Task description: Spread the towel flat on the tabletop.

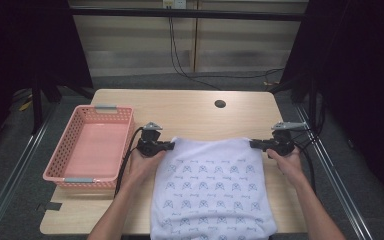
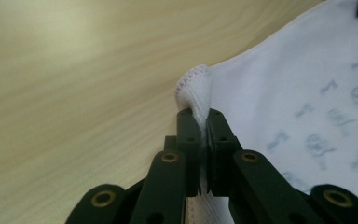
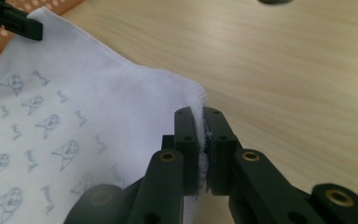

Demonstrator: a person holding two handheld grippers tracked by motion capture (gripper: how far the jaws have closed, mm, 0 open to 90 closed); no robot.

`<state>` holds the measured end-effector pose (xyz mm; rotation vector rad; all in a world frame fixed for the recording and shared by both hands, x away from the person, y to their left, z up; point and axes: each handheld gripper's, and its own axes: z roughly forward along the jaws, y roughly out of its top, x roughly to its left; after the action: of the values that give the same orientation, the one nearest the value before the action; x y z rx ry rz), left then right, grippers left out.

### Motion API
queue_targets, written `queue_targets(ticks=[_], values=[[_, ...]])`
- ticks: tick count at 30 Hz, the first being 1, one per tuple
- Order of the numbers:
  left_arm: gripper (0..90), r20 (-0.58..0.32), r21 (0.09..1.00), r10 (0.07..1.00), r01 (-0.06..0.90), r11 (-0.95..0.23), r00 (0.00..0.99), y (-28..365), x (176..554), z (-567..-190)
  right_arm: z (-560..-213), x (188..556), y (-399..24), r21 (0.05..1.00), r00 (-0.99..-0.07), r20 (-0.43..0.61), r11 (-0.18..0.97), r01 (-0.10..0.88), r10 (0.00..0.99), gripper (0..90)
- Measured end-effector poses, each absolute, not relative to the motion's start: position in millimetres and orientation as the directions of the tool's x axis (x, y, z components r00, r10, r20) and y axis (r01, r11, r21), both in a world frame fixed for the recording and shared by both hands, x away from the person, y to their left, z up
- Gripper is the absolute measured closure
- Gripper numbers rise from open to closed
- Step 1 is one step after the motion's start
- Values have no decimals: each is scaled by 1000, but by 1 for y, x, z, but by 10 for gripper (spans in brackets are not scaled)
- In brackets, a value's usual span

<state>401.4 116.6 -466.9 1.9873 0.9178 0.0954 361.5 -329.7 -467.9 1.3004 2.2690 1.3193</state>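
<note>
**benchwatcher:** Biggest risk from here, I'd say, is a corner slipping out. The left tongs [image 2: 204, 140] only have a small rolled nub of hem pinched at the far-left corner of the white printed cloth [image 1: 211, 187], and the bite looks thin. If the person lifts or pulls sideways too fast, that nub could pop free and the fold goes lopsided. Uneven pulling would also drag the cloth, which already hangs over the near edge of the desk [image 1: 190, 107], further off.

**foldfan22:** Agreed. The right tongs [image 3: 200, 144] look a bit safer, pressed together on the cloth's far-right edge with fabric running down between the jaws. Both pairs are clamped tight on cloth, nothing spread. Cloth lies flat in the middle of the desk, and the pink basket [image 1: 57, 165] sits beside the left hand [image 1: 142, 165], close enough for an elbow to bump it.
</note>
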Motion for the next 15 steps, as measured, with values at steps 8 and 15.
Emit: queue_targets(ticks=[8, 15], values=[[864, -219, 842, 633, 471, -262, 743, 135, 410, -403, -412, 369, -341, 851, -594, 202, 161, 500, 778, 857], [866, -206, 875, 662, 438, -205, 721, 144, 441, -373, -369, 399, -333, 889, -597, 176, 135, 438, 783, 856]])
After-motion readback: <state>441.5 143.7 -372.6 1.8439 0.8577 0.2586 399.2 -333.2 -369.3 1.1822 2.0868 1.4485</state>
